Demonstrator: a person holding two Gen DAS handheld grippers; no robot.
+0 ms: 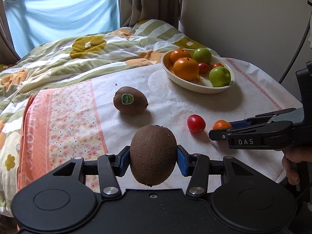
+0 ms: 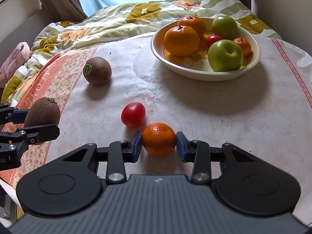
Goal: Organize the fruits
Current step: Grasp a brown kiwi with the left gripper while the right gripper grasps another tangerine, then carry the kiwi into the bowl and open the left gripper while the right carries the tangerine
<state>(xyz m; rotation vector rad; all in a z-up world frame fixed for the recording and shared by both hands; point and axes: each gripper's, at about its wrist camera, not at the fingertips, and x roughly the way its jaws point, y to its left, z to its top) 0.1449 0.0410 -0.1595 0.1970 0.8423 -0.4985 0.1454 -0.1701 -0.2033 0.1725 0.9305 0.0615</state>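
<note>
**me:** Left gripper [image 1: 153,160] has its blue pads pinched on a bare kiwi [image 1: 153,155], one pad on each side, and it looks held up off the cloth. Right gripper [image 2: 159,144] sits low around a small mandarin [image 2: 159,139]. Both pads are right at its sides, but I honestly can't tell if they're squeezing it or just framing it.

**other:** Where's the rest of the fruit?

**me:** A second kiwi with a green sticker [image 1: 130,100] lies on the white cloth [image 1: 175,105], further out and a bit left. A cherry tomato [image 2: 133,117] sits just beside the mandarin on its far-left side, close enough that they might be touching.

**other:** And the bowl?

**me:** The cream bowl [image 2: 156,50] is at the far right of the cloth, well apart from the loose fruit. It holds two oranges [image 2: 181,40], two green apples [image 2: 225,55], a small tomato and a small mandarin. A flowery striped quilt [image 1: 58,62] is bunched up beyond the cloth, with a blue curtain behind it.
</note>
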